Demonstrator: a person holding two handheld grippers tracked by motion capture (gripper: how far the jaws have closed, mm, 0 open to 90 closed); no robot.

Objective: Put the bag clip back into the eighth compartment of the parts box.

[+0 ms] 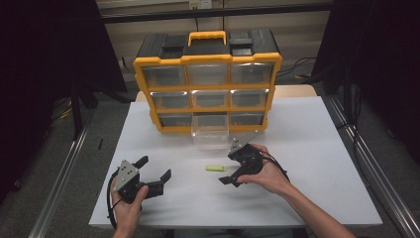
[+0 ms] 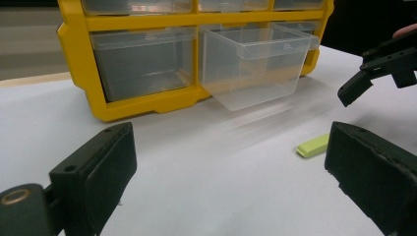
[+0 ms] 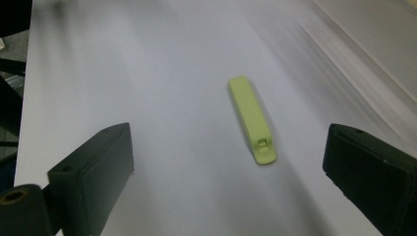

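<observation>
right gripper point(image 1: 232, 163) – jaws apart – just beside the pale green clip point(image 1: 216, 168) mid-desk; left gripper point(image 1: 156, 169), jaws apart, near the desk's front-left corner.

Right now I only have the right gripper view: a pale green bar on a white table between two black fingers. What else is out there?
Observer: Behind the green bar stands a yellow drawer cabinet with three rows of clear drawers.
Operator: Are the drawers all closed?
Observer: No. The bottom middle drawer is pulled out towards the bar.
Operator: Is there a second gripper?
Observer: Yes. The left gripper is held over the table to the left of the bar, its fingers apart and holding nothing.
Operator: And mine?
Observer: The right gripper hangs just right of the bar, open and not touching it.
</observation>
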